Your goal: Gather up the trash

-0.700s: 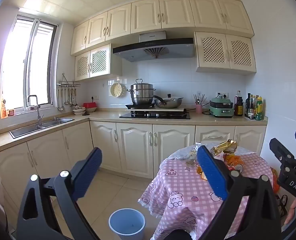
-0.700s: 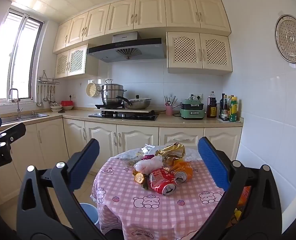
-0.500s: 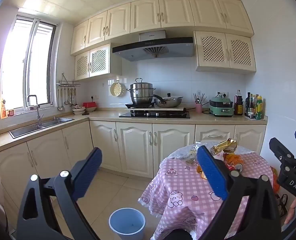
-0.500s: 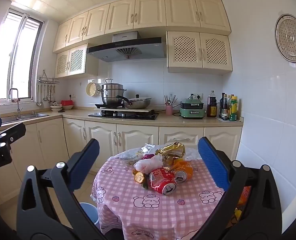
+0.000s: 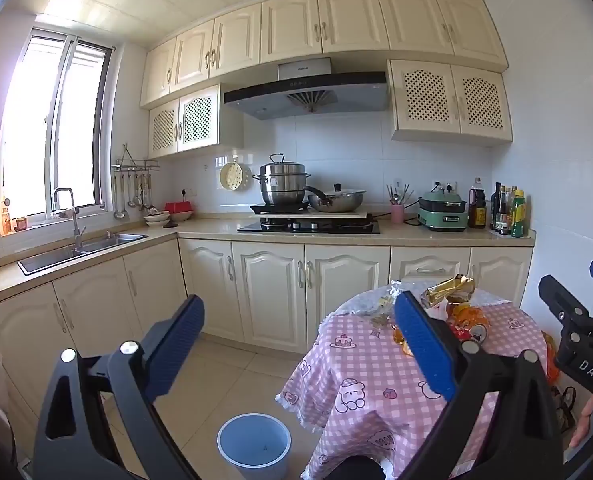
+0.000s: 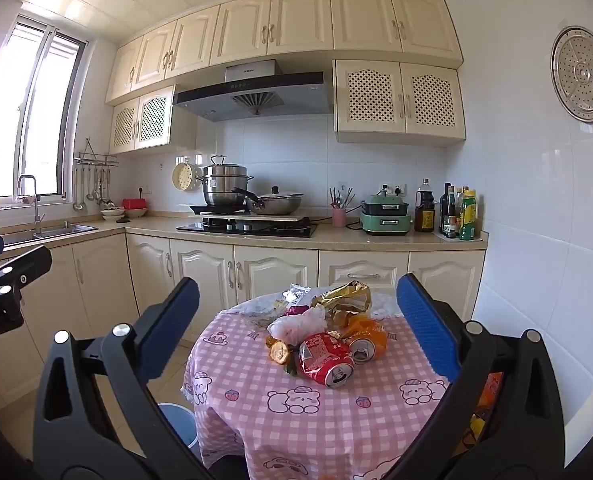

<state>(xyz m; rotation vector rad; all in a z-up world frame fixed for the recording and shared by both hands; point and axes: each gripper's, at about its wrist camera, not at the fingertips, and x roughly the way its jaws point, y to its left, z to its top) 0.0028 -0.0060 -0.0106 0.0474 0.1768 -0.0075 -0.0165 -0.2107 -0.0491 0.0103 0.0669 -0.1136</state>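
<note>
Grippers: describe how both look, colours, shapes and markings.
Both alike: black plastic frames with triangular cut-outs and silver rivets, and long blue ribbed pads. The left gripper bears "Robot.AI" on its side; the right gripper bears white "DAS" lettering. No cables show.

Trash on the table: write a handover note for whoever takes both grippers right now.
Left gripper: jaws wide open, empty, aimed toward the floor beside the table.
Right gripper: jaws wide open, empty, facing the trash pile, not touching it.
Trash: red can, orange can, gold wrapper, white crumpled bag and small scraps, all heaped on the pink checked tablecloth.
Blue bin: on the floor left of the table, looks nearly empty.
Done: nothing collected.
Left: pick up each piece and drop it in the bin.
</note>
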